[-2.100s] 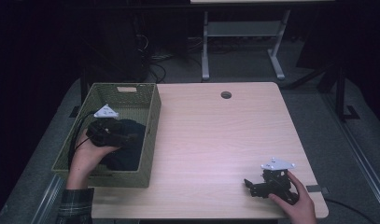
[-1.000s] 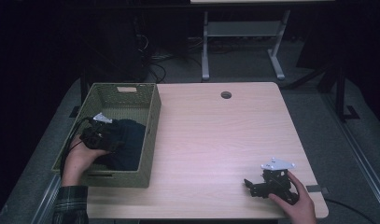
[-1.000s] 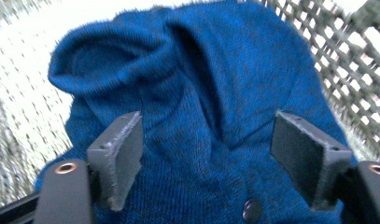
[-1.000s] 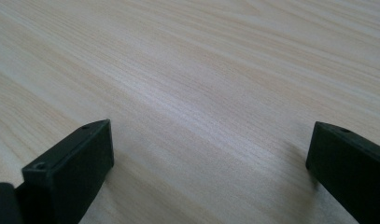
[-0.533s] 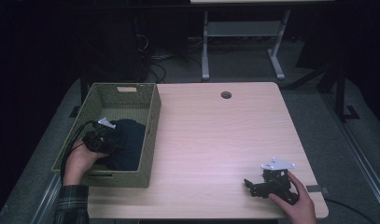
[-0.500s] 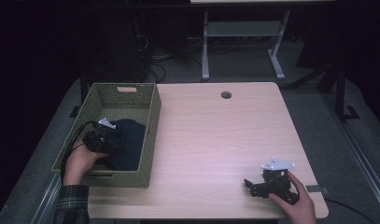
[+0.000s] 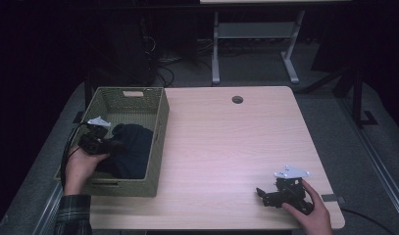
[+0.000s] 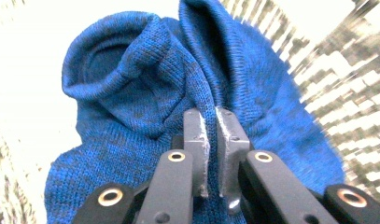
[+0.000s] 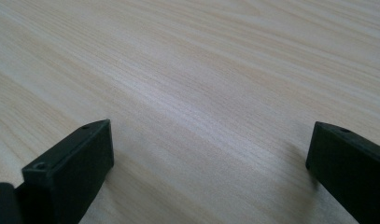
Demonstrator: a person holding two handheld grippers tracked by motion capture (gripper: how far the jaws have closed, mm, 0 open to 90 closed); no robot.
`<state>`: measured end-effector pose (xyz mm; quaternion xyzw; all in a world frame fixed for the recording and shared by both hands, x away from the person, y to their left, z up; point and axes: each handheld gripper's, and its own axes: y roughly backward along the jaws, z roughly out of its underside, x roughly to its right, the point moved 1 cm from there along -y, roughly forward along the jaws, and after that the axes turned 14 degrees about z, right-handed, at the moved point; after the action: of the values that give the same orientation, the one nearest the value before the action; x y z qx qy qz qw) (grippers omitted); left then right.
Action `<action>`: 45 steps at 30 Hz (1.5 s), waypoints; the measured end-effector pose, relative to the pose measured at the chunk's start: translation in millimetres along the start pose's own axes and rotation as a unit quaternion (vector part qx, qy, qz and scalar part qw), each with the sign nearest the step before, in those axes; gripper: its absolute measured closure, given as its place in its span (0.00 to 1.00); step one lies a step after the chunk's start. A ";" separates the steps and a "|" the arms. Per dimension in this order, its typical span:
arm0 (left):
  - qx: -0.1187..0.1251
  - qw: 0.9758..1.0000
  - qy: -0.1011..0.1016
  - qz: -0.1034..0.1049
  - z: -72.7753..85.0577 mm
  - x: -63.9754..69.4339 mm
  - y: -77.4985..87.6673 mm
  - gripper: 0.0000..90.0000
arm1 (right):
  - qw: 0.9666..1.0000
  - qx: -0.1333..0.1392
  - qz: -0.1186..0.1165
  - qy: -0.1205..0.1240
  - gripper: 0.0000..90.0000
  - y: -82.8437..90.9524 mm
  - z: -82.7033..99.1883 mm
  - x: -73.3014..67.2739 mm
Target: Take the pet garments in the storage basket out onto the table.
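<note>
Right gripper [image 7: 261, 194] lies low on the bench [image 7: 226, 147], near its front right corner, held by the right hand [image 7: 309, 211]. Its fingers [image 9: 71, 163] stand wide apart with bare wood grain between them; nothing is held. The grey three-cornered plate on top of it faces up.

Left hand [image 7: 80, 166] comes in at the front left and reaches over the near left wall of the woven basket [image 7: 158, 127]. Left gripper [image 7: 116, 145] is inside the basket, pointing toward the dark blue knitted cloth [image 7: 133, 149] that lies bunched on the basket floor, toward the right wall.

In the left gripper view the fingers [image 8: 197, 140] have just been closing and are now together, clamped on a raised fold of the blue knitted cloth [image 8: 145, 93]. The fold runs up between the two metal pads; the rest of the cloth spreads in rumpled ridges on both sides of them. The basket weave shows blurred around the cloth's edges.

The basket sits at the left side of the bench, its handle slot on the far wall. Farther back on the bench, near the far edge, is a round cable hole [image 7: 237, 99]. Beyond the bench, a white desk frame [image 7: 251, 34] stands on the dark floor.
</note>
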<state>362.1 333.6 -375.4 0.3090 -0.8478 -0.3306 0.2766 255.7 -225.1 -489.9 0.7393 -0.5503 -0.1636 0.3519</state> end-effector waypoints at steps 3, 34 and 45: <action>0.027 1.000 -0.005 0.009 -2.2 2.6 8.9 0.94 | 1.000 0.000 0.000 -0.001 0.00 0.0 0.0 -0.1; 0.205 0.973 -0.064 0.085 -63.0 39.7 82.1 0.94 | 1.000 0.001 0.000 0.001 0.00 -0.3 -0.2 0.2; 0.220 0.962 -0.088 0.132 -85.1 59.5 77.9 0.94 | 1.000 0.001 0.000 0.001 0.00 -0.3 -0.2 0.2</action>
<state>353.7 304.3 -249.1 0.2172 -0.9539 -0.1222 0.1671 256.1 -225.2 -489.9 0.7399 -0.5498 -0.1626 0.3520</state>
